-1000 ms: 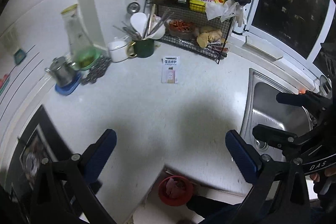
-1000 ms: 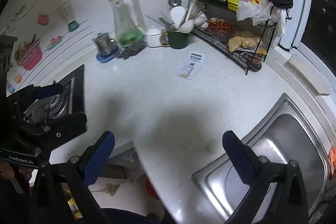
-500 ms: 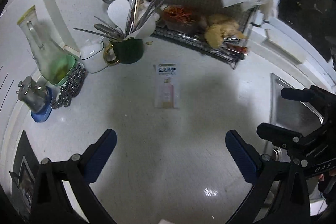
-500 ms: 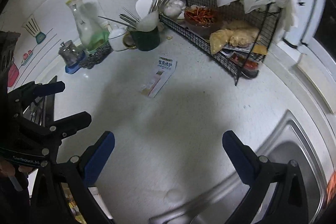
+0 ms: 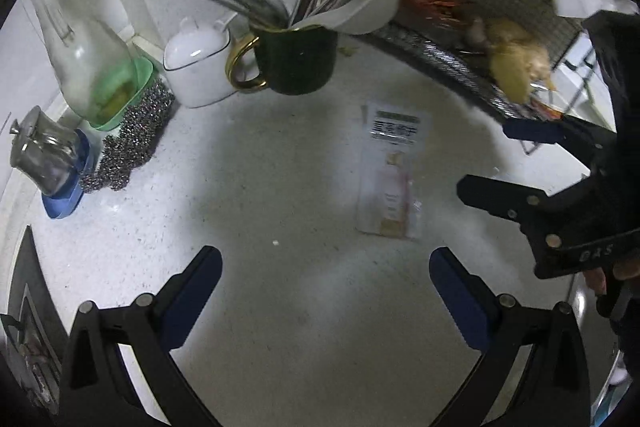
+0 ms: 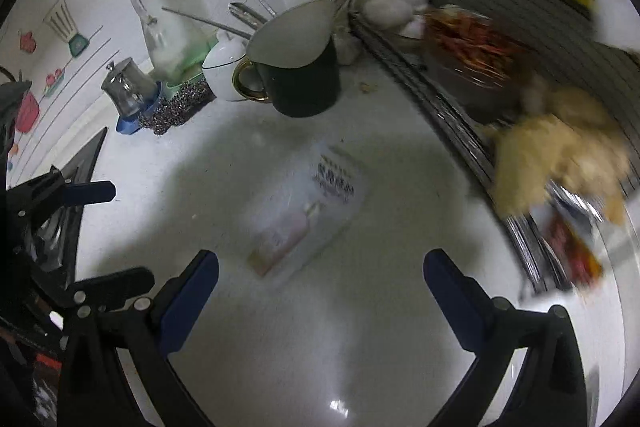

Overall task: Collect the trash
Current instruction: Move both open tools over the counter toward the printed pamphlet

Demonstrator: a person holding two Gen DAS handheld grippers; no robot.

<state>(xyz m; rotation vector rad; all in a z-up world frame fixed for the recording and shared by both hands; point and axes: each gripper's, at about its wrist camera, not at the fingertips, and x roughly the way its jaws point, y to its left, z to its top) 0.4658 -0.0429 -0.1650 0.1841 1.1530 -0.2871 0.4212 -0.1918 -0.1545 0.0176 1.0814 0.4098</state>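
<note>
A flat white sachet wrapper [image 5: 391, 169] with dark print and a pink picture lies on the white counter [image 5: 260, 187]. It also shows in the right wrist view [image 6: 307, 211]. My left gripper [image 5: 326, 291] is open and empty, just short of the wrapper and a little left of it. My right gripper [image 6: 320, 291] is open and empty, close above the counter, with the wrapper's near end just ahead of its fingertips. The right gripper also appears at the right of the left wrist view [image 5: 516, 163].
A dark green mug [image 5: 294, 61] full of utensils stands behind the wrapper. A white lidded pot [image 5: 198, 67], a glass jug [image 5: 80, 47], steel scourers [image 5: 132, 143] and a small glass pot [image 5: 42, 159] stand at the left. A black wire rack [image 6: 500, 99] with food runs along the right.
Both grippers have moved forward and down towards the wrapper, which now looks much larger and closer. The sink and floor have left both views.
</note>
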